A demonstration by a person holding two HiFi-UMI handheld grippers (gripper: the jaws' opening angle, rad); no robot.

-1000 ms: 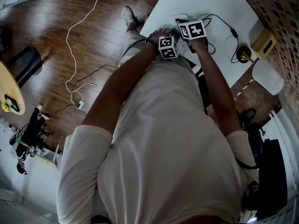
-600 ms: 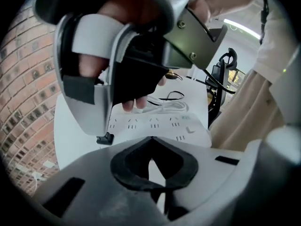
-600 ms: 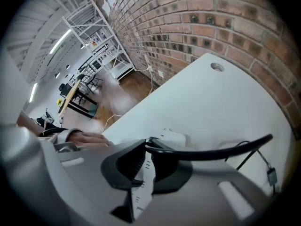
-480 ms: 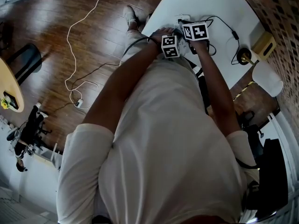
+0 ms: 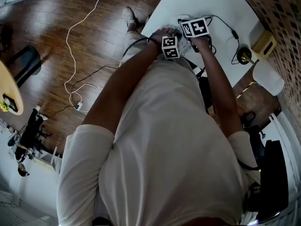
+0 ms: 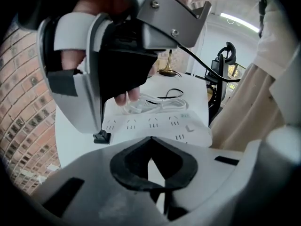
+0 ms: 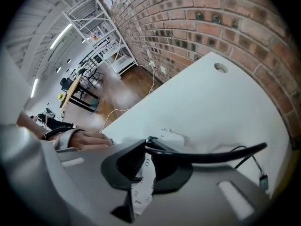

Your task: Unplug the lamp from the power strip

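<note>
A white power strip (image 6: 155, 126) lies near the white table's (image 5: 211, 4) front edge. My right gripper (image 7: 146, 157) is shut on the lamp's black plug (image 6: 101, 136), which sits at the strip's left end. Whether its prongs are in the socket is hidden. The black cord (image 7: 207, 154) runs off from the jaws toward the lamp's gold base (image 5: 244, 55) and white shade (image 5: 268, 76). My left gripper (image 6: 150, 160) is shut, its tips low over the strip's near edge with nothing between them. In the head view, both marker cubes (image 5: 170, 47) sit side by side over the strip.
A coiled white cable (image 6: 150, 102) lies on the strip's far side. A tan box (image 5: 264, 41) stands by the brick wall (image 7: 211, 22). The table has a cable hole (image 7: 220, 68). A white cord (image 5: 75, 41) trails over the wooden floor to the left.
</note>
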